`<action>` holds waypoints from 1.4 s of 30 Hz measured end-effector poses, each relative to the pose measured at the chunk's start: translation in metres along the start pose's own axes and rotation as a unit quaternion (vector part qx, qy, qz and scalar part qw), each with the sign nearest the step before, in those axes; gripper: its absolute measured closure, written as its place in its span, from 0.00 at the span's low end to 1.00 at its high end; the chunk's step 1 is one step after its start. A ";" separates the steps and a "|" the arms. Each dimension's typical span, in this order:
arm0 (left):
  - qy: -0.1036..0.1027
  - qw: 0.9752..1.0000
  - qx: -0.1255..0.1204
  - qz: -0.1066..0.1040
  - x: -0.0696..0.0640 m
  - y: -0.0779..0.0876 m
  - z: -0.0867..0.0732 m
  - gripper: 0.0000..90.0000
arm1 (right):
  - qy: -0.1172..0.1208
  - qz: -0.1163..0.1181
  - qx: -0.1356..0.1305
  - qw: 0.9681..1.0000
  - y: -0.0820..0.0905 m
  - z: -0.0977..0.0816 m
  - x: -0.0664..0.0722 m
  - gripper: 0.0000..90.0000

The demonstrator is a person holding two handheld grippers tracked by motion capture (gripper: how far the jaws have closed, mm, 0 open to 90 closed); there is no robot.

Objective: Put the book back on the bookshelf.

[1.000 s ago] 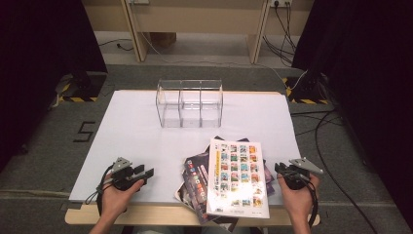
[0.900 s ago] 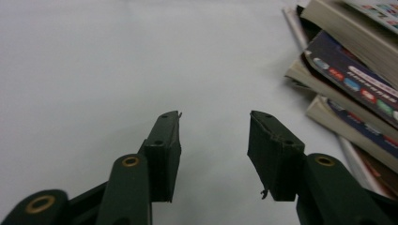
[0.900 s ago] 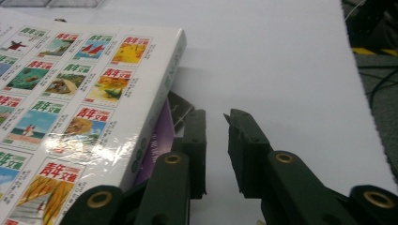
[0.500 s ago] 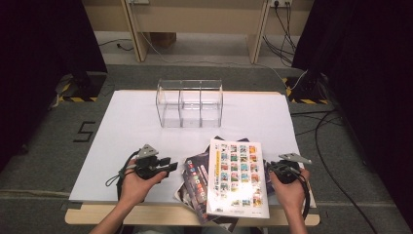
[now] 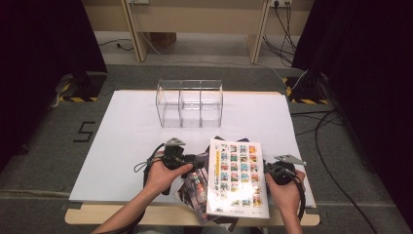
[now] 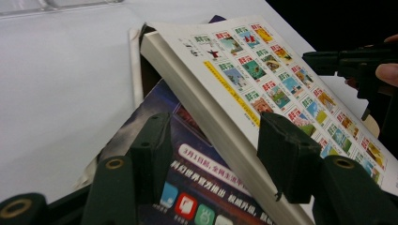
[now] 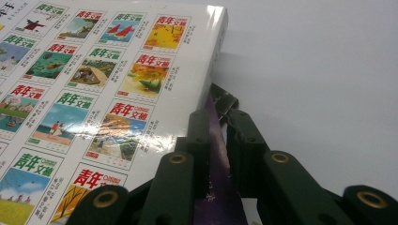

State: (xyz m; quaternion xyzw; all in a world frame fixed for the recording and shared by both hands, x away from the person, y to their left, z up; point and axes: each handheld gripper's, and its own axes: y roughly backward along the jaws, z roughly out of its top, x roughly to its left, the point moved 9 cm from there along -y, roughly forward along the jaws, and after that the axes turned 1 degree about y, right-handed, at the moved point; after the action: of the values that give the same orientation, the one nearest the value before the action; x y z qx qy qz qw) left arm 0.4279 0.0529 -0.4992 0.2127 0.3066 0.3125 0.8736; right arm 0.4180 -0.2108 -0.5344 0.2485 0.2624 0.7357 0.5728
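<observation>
Thick white book [image 5: 237, 178] lies on top of a fanned stack of magazines [image 5: 194, 186] at the near edge of the white table [image 5: 126, 141], between the two hands. Cover: grid of small illustrated thumbnails, each titled in red or green Chinese characters, "青年文摘" as far as I can read it in the right gripper view [image 7: 80, 101]; yellow strip along one edge [image 6: 232, 93]. Glossy, glare on the laminate. In the left gripper view the book sits tilted, its page edge [image 6: 206, 108] raised off the dark magazine [image 6: 202, 187] below. That magazine has a blue-purple cover, a white banner starting "3月1日" with the rest too small to read, and app-style icons under it.

Left gripper [image 5: 197, 159]: jaws spread wide, have just been opening; they straddle the book's page edge, one above the cover and one over the magazine, pads not pressing.

Right gripper [image 5: 267, 169]: jaws have just been closing, now nearly together on a thin purple sheet edge [image 7: 213, 154] that sticks out from under the book's right side. Pinching it, by the look of it.

Clear three-compartment acrylic box [image 5: 190, 103] stands at the table's far middle, well apart from the stack. Black "5" mark [image 5: 84, 131] on the floor mat left of the table.
</observation>
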 end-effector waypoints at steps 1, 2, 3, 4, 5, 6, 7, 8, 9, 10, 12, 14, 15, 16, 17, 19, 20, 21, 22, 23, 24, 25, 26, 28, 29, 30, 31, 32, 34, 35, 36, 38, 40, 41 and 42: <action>0.002 1.000 0.002 -0.003 -0.002 -0.003 0.001 0.49 | 0.001 -0.002 0.000 1.000 0.000 0.000 0.000 0.89; 0.002 1.000 0.003 -0.002 -0.003 -0.007 0.003 0.49 | 0.001 -0.003 0.000 1.000 0.000 0.000 0.000 0.89; 0.002 1.000 0.006 -0.001 -0.004 -0.009 0.004 0.49 | 0.002 -0.005 0.000 1.000 0.000 0.000 0.001 0.89; 0.005 1.000 0.009 -0.001 -0.005 -0.013 0.005 0.49 | 0.003 -0.006 -0.001 1.000 0.001 0.000 0.001 0.89; 0.005 1.000 0.009 -0.001 -0.005 -0.013 0.005 0.49 | 0.003 -0.006 -0.001 1.000 0.001 0.000 0.001 0.89; 0.011 1.000 0.014 0.004 -0.005 -0.019 0.006 0.49 | 0.008 -0.010 -0.004 1.000 0.002 0.001 0.002 0.89; 0.011 1.000 0.014 0.004 -0.005 -0.019 0.006 0.49 | 0.008 -0.010 -0.004 1.000 0.002 0.001 0.002 0.89; 0.018 1.000 0.018 0.002 -0.005 -0.023 0.006 0.49 | 0.015 -0.015 -0.007 1.000 0.003 0.001 0.003 0.89; 0.018 1.000 0.018 0.002 -0.005 -0.023 0.006 0.49 | 0.016 -0.016 -0.009 1.000 0.003 0.001 0.003 0.89; 0.022 1.000 0.021 0.003 -0.006 -0.027 0.006 0.49 | 0.018 -0.016 -0.009 1.000 0.004 0.001 0.003 0.90; 0.022 0.999 0.027 0.007 -0.005 -0.030 0.004 0.49 | 0.022 -0.017 -0.011 1.000 0.005 0.001 0.004 0.90; 0.027 0.999 0.028 0.004 -0.005 -0.031 0.004 0.49 | 0.022 -0.018 -0.012 1.000 0.005 0.002 0.005 0.91; 0.034 0.999 0.030 0.001 -0.005 -0.033 0.003 0.49 | 0.031 -0.017 -0.009 0.999 0.007 0.002 0.007 0.96; 0.039 0.999 0.031 0.003 -0.004 -0.034 0.002 0.49 | 0.029 -0.013 -0.010 0.999 0.007 0.002 0.009 0.96; 0.039 0.999 0.031 0.003 -0.004 -0.034 0.002 0.49 | 0.029 -0.013 -0.010 0.999 0.007 0.002 0.009 0.96; 0.043 0.999 0.032 0.002 -0.004 -0.035 0.001 0.49 | 0.031 -0.011 -0.013 0.999 0.007 0.002 0.011 0.97; 0.048 0.998 0.035 0.002 -0.003 -0.036 0.000 0.49 | 0.020 0.001 -0.013 1.000 0.005 0.001 0.014 0.97; 0.048 0.998 0.035 0.002 -0.003 -0.036 0.000 0.49 | 0.020 0.001 -0.013 1.000 0.005 0.001 0.014 0.97; 0.047 0.998 0.035 0.009 -0.001 -0.036 -0.001 0.49 | 0.025 0.002 -0.007 1.000 0.005 0.000 0.017 0.98; 0.047 0.998 0.035 0.009 -0.001 -0.036 -0.001 0.49 | 0.028 0.001 -0.005 1.000 0.005 -0.001 0.018 0.98; 0.053 0.998 0.035 0.010 0.002 -0.035 -0.002 0.49 | 0.028 0.002 -0.005 1.000 0.005 -0.001 0.019 0.98; 0.053 0.998 0.035 0.010 0.002 -0.035 -0.002 0.50 | 0.028 0.002 -0.005 1.000 0.005 -0.001 0.019 0.98; 0.055 0.998 0.039 0.012 0.005 -0.033 -0.004 0.50 | 0.022 0.008 -0.004 1.000 0.004 -0.002 0.021 0.98; 0.058 0.997 0.039 0.012 0.005 -0.033 -0.005 0.49 | 0.021 0.010 -0.003 1.000 0.004 -0.002 0.022 0.98; 0.059 0.997 0.041 0.016 0.007 -0.032 -0.007 0.49 | 0.024 0.014 0.001 1.000 0.004 -0.003 0.025 0.98; 0.061 0.997 0.040 0.018 0.008 -0.031 -0.007 0.49 | 0.025 0.016 0.002 1.000 0.005 -0.003 0.027 0.98; 0.061 0.997 0.040 0.018 0.008 -0.031 -0.007 0.49 | 0.025 0.016 0.002 1.000 0.005 -0.003 0.027 0.98; 0.064 0.997 0.042 0.021 0.010 -0.029 -0.008 0.49 | 0.027 0.017 0.001 0.999 0.004 -0.003 0.030 0.99; 0.067 0.997 0.044 0.022 0.012 -0.028 -0.010 0.49 | 0.027 0.025 0.001 0.999 0.004 -0.003 0.032 0.95; 0.067 0.997 0.044 0.022 0.012 -0.028 -0.010 0.49 | 0.027 0.025 0.001 0.999 0.004 -0.003 0.032 0.95; 0.070 0.996 0.043 0.020 0.011 -0.027 -0.010 0.49 | 0.020 0.018 0.004 1.000 0.004 -0.002 0.026 0.79; 0.068 0.997 0.042 0.018 0.010 -0.027 -0.010 0.49 | -0.018 0.040 -0.009 0.999 0.006 0.002 0.021 0.73; 0.066 0.997 0.044 0.021 0.010 -0.028 -0.011 0.48 | -0.041 0.059 -0.017 0.997 0.009 0.005 0.019 0.71; 0.066 0.997 0.044 0.021 0.010 -0.028 -0.011 0.48 | -0.041 0.059 -0.017 0.997 0.009 0.005 0.019 0.71; 0.070 0.996 0.043 0.020 0.010 -0.028 -0.011 0.48 | -0.036 0.056 -0.015 0.998 0.010 0.005 0.019 0.71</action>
State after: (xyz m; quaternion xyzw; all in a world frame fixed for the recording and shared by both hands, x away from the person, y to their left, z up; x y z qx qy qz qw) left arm 0.4388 0.0417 -0.5272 0.2340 0.3760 0.3307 0.8334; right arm 0.4105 -0.1939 -0.5229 0.2806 0.2162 0.7611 0.5433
